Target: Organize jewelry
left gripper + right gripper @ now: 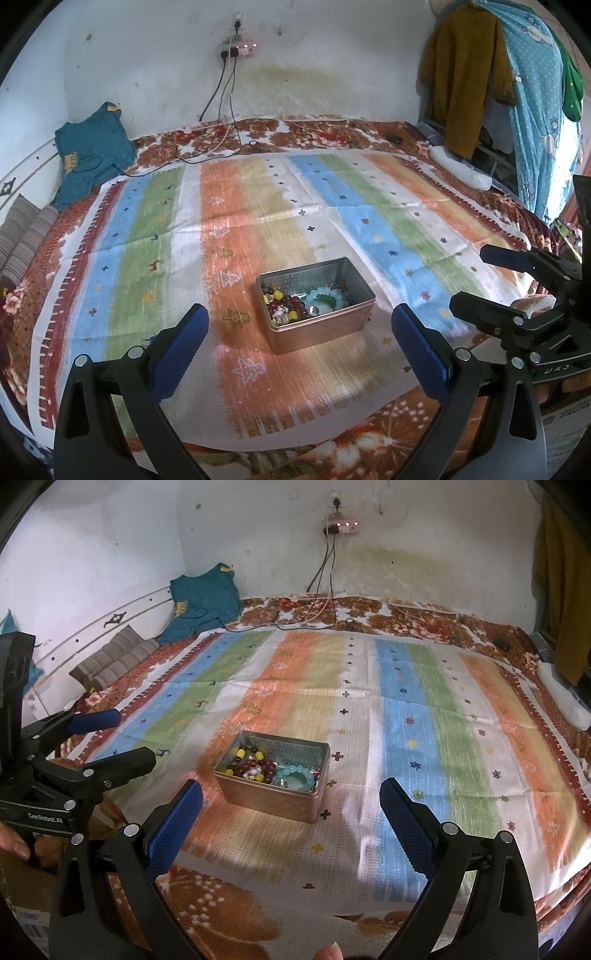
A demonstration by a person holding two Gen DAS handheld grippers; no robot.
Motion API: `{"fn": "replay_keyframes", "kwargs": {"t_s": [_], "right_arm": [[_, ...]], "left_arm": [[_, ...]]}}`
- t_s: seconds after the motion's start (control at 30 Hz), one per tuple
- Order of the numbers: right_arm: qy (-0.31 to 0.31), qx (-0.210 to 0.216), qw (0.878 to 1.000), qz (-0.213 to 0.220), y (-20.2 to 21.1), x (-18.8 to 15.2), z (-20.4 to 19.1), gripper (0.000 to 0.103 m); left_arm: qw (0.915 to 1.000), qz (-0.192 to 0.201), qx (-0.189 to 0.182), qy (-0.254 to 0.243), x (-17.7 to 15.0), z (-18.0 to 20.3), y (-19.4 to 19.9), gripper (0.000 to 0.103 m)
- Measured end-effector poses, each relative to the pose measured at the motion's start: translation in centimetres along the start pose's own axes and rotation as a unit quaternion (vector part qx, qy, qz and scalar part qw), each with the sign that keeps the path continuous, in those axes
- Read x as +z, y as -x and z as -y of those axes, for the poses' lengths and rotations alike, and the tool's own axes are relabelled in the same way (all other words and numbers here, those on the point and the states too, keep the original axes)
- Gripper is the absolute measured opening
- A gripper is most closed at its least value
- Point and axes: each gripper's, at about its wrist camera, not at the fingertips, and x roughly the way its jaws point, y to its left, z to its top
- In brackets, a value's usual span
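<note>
Both views are taken from above the near edge of the bed [110,258], facing the far wall [147,55]. The tin [317,306] is seen near in each, from its left in one view and from its right [273,775] in the other. The striped cloth [406,709] and wall socket [338,500] are shared.

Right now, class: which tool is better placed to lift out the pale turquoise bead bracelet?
Probably right. The pale turquoise bead bracelet lies at the open metal tin's right end, nearer the right tool. The left tool is also open and empty, so the margin is small.
</note>
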Motion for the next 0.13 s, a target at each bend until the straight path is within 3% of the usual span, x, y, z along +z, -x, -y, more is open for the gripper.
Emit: {"fn": "replay_keyframes", "kwargs": {"t_s": [0.13], "right_arm": [[0.001, 0.000, 1.000, 0.003, 0.30, 0.08, -0.14, 0.097]], "left_arm": [[1.0000, 0.007, -0.003, -0.006, 0.11, 0.13, 0.33, 0.097]]}}
